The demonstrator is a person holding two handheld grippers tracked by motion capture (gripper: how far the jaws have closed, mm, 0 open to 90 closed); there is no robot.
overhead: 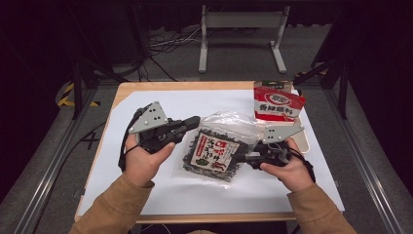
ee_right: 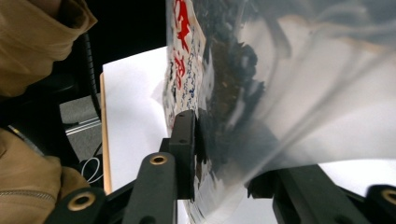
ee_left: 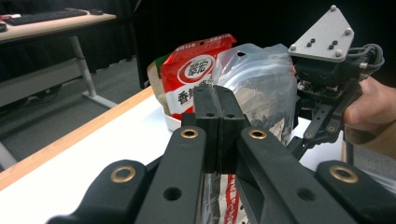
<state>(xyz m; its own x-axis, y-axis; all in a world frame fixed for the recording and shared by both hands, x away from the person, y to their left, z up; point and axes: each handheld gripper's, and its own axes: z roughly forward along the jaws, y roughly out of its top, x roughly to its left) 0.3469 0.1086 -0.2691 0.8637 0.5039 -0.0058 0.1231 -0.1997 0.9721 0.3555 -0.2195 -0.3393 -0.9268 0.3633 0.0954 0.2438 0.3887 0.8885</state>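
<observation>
Clearly, we see the clear bag of dark dried food (overhead: pixel 215 152) at the centre of the high view, lifted between 2 grippers. Our left gripper (overhead: pixel 194 122) has its jaws pressed together on the bag's top edge; our right gripper (overhead: pixel 239 157) straddles its side, jaws part-spread.

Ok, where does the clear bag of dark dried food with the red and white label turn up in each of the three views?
High view: clear bag at table centre, between both grippers.
Left gripper view: middle, rising behind the shut jaws.
Right gripper view: upper right, hanging over the jaws.
Shared landmark: its red and white label, also at bottom centre in the left gripper view and upper centre in the right.
</observation>
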